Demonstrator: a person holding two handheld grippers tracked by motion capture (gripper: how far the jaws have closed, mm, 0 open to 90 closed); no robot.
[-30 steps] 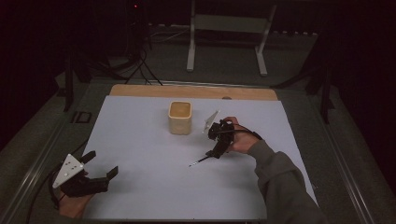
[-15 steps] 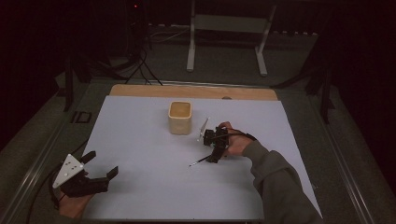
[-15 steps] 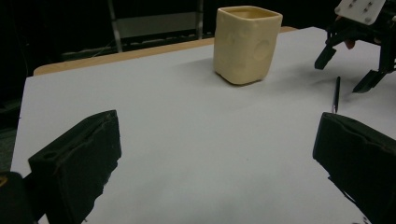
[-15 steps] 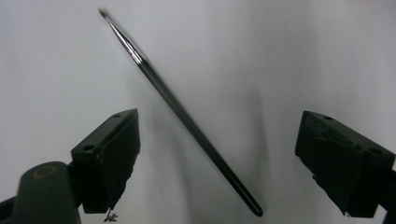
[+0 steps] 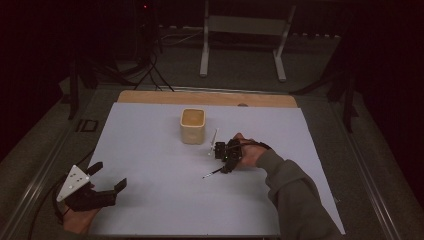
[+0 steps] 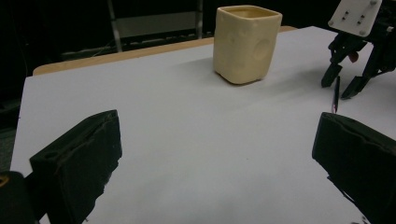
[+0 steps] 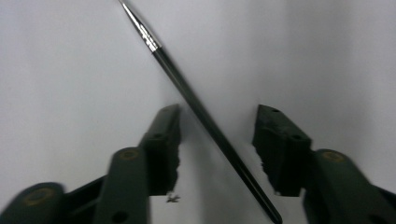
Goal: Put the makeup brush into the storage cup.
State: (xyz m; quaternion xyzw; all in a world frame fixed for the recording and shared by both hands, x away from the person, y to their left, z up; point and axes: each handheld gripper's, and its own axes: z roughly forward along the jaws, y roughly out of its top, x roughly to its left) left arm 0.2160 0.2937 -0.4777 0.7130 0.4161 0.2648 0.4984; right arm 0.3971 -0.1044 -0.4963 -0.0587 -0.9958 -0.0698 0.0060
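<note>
Right hand-held gripper (image 7: pixel 217 140) has just been closing around the thin brush (image 7: pixel 196 109) on the bench (image 5: pixel 150 150), pads not yet touching. Keep it centred btw. the jaws, squeeze slowly. Left hand-held gripper (image 5: pixel 107 181) waits open, lower left.

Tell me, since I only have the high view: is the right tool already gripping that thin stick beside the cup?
Observer: No. The right tool straddles the black brush. Its jaws have just been closing, but a gap shows on each side.
Operator: Which end points away from the tool?
Observer: The silver pointed tip.
Operator: And the left tool?
Observer: The left tool is wide open over the white sheet, facing the cream cup.
</note>
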